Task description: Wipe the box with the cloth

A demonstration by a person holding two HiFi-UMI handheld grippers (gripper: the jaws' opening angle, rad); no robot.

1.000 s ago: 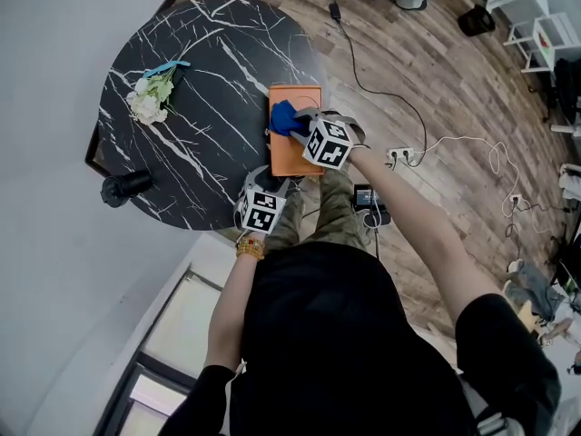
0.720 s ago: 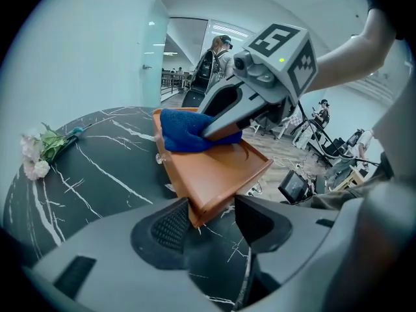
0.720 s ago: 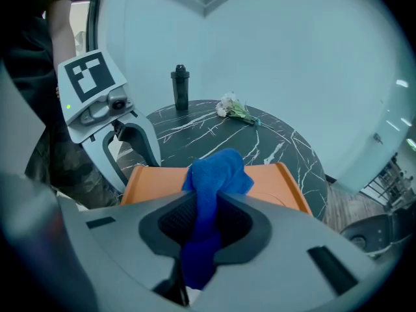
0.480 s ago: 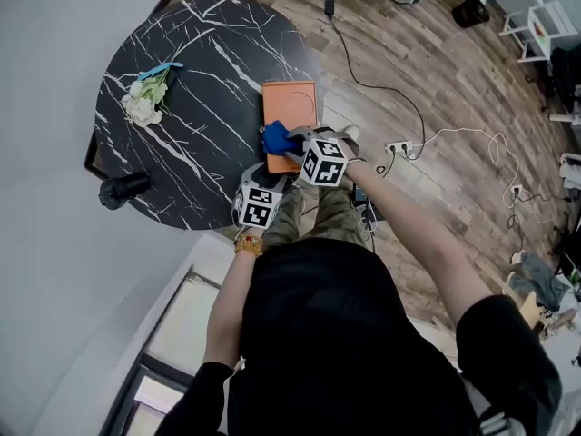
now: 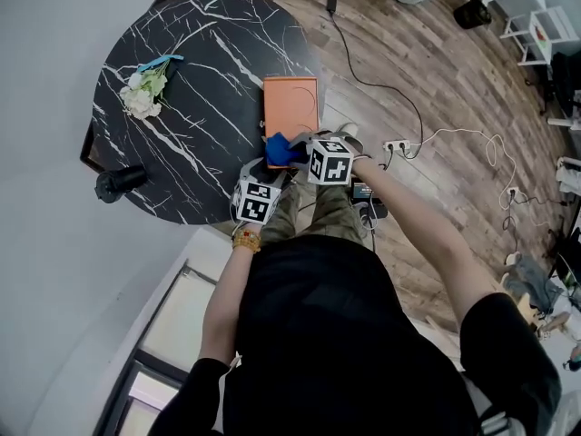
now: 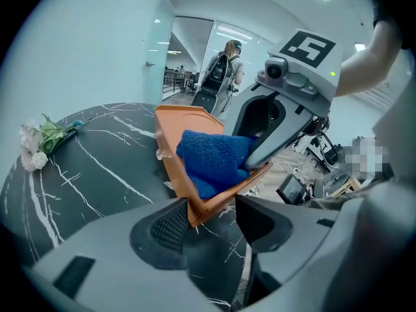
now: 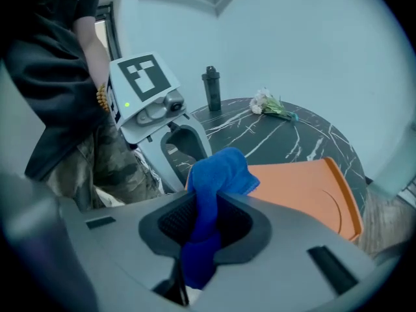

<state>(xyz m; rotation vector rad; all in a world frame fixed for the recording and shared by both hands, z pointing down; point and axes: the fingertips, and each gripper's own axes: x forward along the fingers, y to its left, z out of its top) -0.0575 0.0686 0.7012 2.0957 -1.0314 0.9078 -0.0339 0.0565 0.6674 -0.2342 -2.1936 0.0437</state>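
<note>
The right gripper [image 7: 205, 223] clamped the cloth [image 7: 218, 171] on the near end of the box [image 5: 290, 103], at the table [image 5: 182, 80] edge. The left gripper [image 6: 209, 214] had its jaws apart, just opening round the corner (no real grip), so a stroke might shove the box off.

Black marble table [image 5: 209, 62] stands on wood-plank floor [image 5: 454, 89].

The flat orange box [image 5: 290, 103] lay on its broad face, its near corner between the left gripper's [image 6: 209, 221] parted jaws. The blue cloth [image 7: 218, 171], bunched, was pinched in the right gripper [image 7: 207, 216], resting on the box's near end.
</note>
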